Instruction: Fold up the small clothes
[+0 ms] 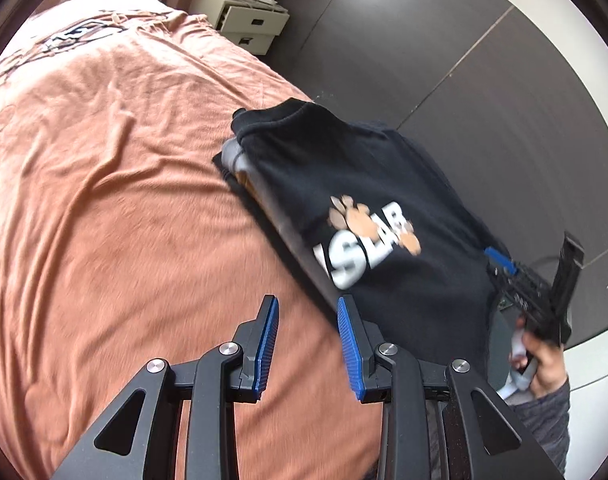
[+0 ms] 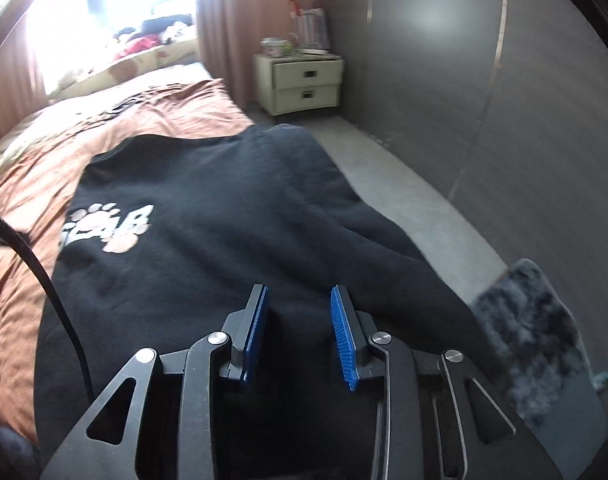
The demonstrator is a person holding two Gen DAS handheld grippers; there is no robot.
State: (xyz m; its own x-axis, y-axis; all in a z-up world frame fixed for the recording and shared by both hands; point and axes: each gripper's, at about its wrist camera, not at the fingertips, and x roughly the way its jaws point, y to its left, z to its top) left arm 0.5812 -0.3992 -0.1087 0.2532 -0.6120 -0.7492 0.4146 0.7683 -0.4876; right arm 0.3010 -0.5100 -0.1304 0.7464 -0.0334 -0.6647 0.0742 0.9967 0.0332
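Observation:
A black sweatshirt [image 1: 364, 184] with white letters and tan paw prints lies at the right edge of the orange bedspread [image 1: 124, 200]. Its far side hangs over the bed edge. Grey cloth [image 1: 234, 156] shows under its far corner. My left gripper [image 1: 306, 300] is open over bare bedspread, its right fingertip just beside the sweatshirt's near edge. In the right wrist view my right gripper [image 2: 298, 289] sits on the sweatshirt [image 2: 208, 208] near its hem, black cloth filling the gap between its pads. The left wrist view shows the right gripper [image 1: 498, 258] at that hem, held by a hand [image 1: 544, 356].
A cream nightstand [image 2: 304, 80] with two drawers stands past the bed's far corner. Dark wardrobe panels [image 1: 464, 60] run along the right, with a strip of grey floor between. A fluffy grey rug [image 2: 532, 320] lies on the floor. A black cable [image 2: 44, 280] crosses the left.

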